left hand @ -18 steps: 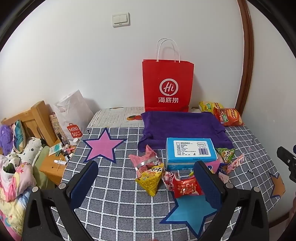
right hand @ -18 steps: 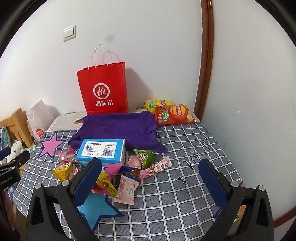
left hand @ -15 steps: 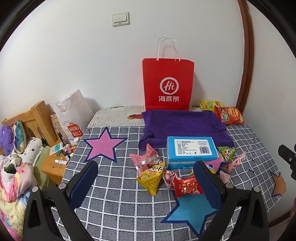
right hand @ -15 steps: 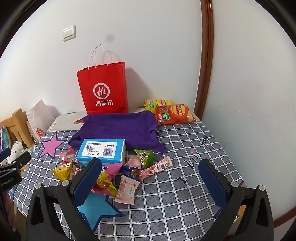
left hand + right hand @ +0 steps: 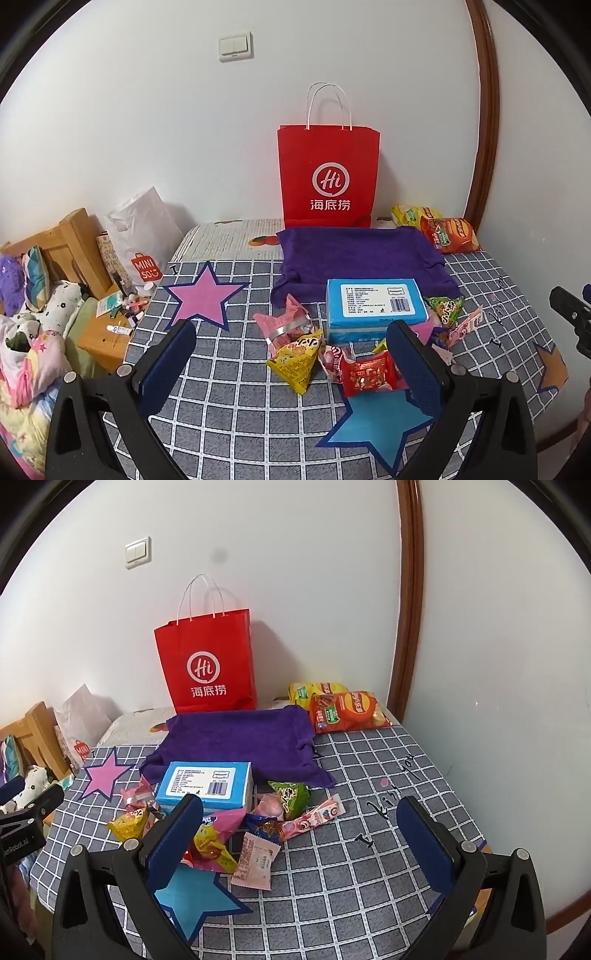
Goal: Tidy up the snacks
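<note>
Barely anything shifts: both views creep a touch nearer the snack pile, nothing on the table is disturbed.

Left gripper (image 5: 291, 363) and right gripper (image 5: 299, 836) hover above the grey checked tablecloth (image 5: 369, 867) with jaws wide apart and empty. Loose snack packets, among them a yellow triangular crisp packet (image 5: 295, 363), a red foil packet (image 5: 369, 373) and a pale pink flat sachet (image 5: 255, 860), lie scattered just in front of the light blue rectangular box (image 5: 375, 304), which sits on the edge of the purple towel (image 5: 354, 254). Sorting looks not yet begun; a first pick seems imminent.
</note>
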